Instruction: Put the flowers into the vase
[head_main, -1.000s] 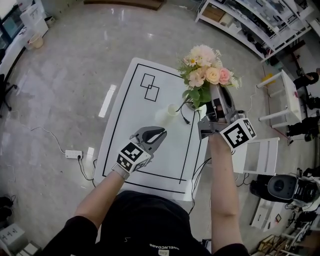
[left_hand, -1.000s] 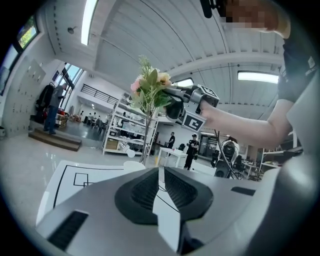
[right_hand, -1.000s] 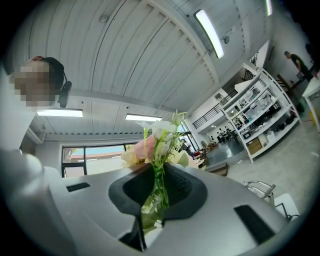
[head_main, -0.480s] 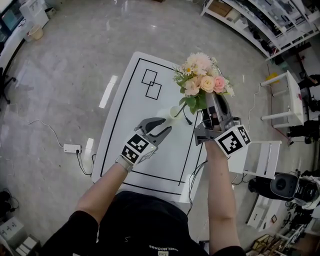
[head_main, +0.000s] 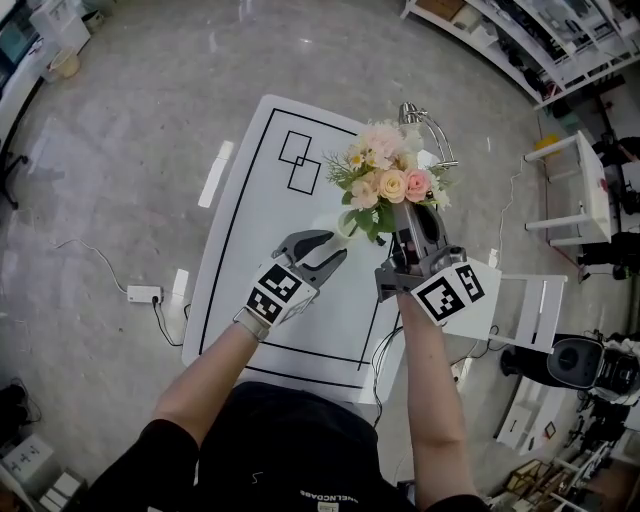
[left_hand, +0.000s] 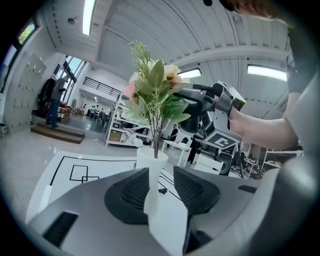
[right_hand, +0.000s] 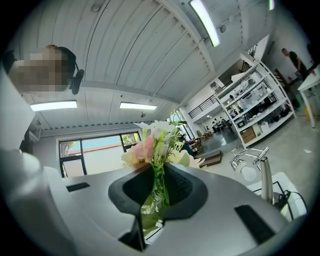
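Right gripper (right_hand: 157, 187) pinches the flowers (head_main: 385, 170), stems at the vase (left_hand: 150, 160) mouth; left gripper (head_main: 336, 246), jaws just opening, stands spread at the vase.

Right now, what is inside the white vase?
The stems of the flowers appear to enter the mouth of the vase, while the right gripper holds them higher up. The opaque wall hides how deep they reach.

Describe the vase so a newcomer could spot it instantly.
Start at the white table with black lines drawn on it, then go to its right half, beneath the flowers clamped in the right gripper. The vase is the small, plain white, upright tube there; the only other standing thing is a shiny metal stand.
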